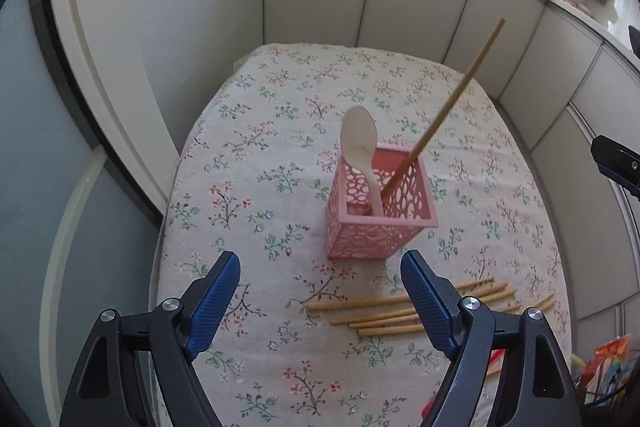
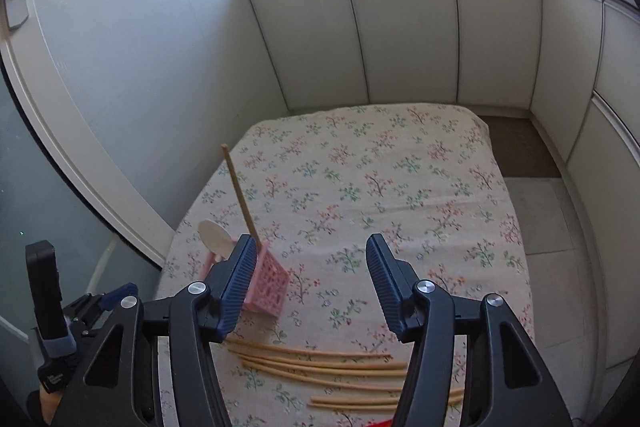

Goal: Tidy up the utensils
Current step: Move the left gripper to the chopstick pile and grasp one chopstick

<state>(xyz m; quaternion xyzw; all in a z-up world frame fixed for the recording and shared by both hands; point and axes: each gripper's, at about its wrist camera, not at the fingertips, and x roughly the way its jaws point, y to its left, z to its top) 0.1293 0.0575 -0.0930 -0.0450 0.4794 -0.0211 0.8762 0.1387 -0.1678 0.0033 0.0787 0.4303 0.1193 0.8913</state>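
A pink lattice holder (image 1: 380, 213) stands on the floral tablecloth (image 1: 280, 131). A white spoon (image 1: 360, 143) and one wooden chopstick (image 1: 452, 103) lean inside it. Several loose wooden chopsticks (image 1: 372, 311) lie flat on the cloth in front of the holder. My left gripper (image 1: 320, 265) is open just short of the holder, nothing between its fingers. In the right wrist view my right gripper (image 2: 310, 247) is open and empty above the loose chopsticks (image 2: 320, 363), with the holder (image 2: 268, 283) partly hidden behind its left finger (image 2: 236, 287). The spoon (image 2: 214, 239) and the chopstick (image 2: 240, 199) rise above that finger.
White cabinet panels (image 2: 400, 35) close off the far side and right of the table. A grey glossy wall (image 1: 160, 7) runs along the left. Something red (image 2: 382, 423) peeks in at the near table edge. The other gripper's body (image 2: 52, 315) shows at lower left.
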